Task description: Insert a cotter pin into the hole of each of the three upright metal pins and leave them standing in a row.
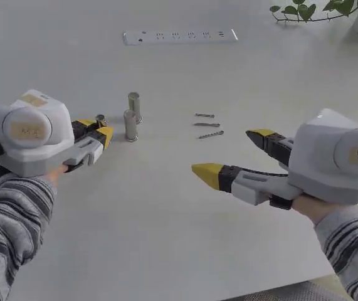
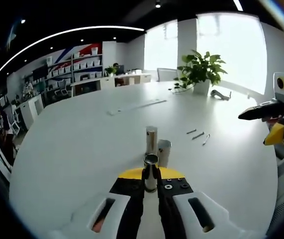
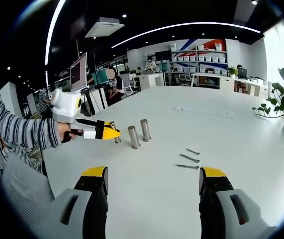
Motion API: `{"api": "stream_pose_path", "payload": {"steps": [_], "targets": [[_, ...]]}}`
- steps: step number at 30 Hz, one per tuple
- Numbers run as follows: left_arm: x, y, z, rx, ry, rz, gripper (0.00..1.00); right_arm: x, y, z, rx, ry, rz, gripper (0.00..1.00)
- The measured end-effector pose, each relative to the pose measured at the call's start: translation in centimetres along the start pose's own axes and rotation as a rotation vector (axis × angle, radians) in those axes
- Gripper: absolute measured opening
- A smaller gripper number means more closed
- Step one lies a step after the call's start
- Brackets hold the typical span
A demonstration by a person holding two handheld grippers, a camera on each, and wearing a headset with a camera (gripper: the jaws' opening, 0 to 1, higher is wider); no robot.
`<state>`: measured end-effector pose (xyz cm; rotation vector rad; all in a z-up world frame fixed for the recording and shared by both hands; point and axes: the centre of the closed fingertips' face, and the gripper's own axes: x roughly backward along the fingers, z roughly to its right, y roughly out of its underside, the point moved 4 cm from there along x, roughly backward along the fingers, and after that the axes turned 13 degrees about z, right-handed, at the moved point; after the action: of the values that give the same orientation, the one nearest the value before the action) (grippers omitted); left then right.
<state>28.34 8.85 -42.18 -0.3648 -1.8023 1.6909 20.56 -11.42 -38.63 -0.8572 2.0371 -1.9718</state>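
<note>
Left gripper view: the left gripper [image 2: 151, 176] clamps one metal pin [image 2: 150, 162]. The right gripper [image 3: 154, 180] gapes empty; fetching a cotter pin [image 3: 189, 158] looks next.

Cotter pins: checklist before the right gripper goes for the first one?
1. Left gripper shut on held metal pin, pin upright: ok.
2. Right gripper fingers open, empty: ok.
3. Three cotter pins lie apart on the table, nothing over them: ok.
4. Near metal pin and far metal pin upright: ok.
5. Held pin's hole facing the right gripper: cannot tell.
6. Any cotter pin inserted: not ok, all three lie on the table.
</note>
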Motion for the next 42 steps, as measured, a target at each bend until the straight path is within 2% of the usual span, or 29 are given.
{"api": "stream_pose_path", "payload": {"steps": [8, 13, 18, 25, 27, 36, 42], "targets": [[0.1, 0.8, 3.2, 0.025, 0.013, -0.004, 0.05, 0.2, 0.1, -0.6, 0.008, -0.007, -0.001, 0.72], [-0.5, 1.3, 4.5, 0.029, 0.021, -0.002, 0.05, 0.4, 0.1, -0.6, 0.004, -0.001, 0.005, 0.72], [-1.2, 1.9, 5.3, 0.031, 0.026, -0.004, 0.05, 0.5, 0.4, -0.4, 0.003, 0.004, 0.004, 0.72], [-1.9, 2.3, 5.6, 0.043, 0.02, -0.008, 0.05, 0.7, 0.7, 0.3, -0.003, 0.011, 0.001, 0.7], [-2.0, 2.3, 5.8, 0.019, 0.024, -0.009, 0.05, 0.7, 0.7, 0.5, -0.004, 0.013, 0.004, 0.7], [-2.4, 2.1, 6.5, 0.023, 0.042, 0.002, 0.05, 1.0, 0.8, 0.8, -0.015, 0.027, 0.003, 0.7], [-2.4, 2.0, 6.7, -0.003, 0.038, 0.003, 0.06, 0.9, 0.7, 1.3, -0.019, 0.031, 0.002, 0.69]]}}
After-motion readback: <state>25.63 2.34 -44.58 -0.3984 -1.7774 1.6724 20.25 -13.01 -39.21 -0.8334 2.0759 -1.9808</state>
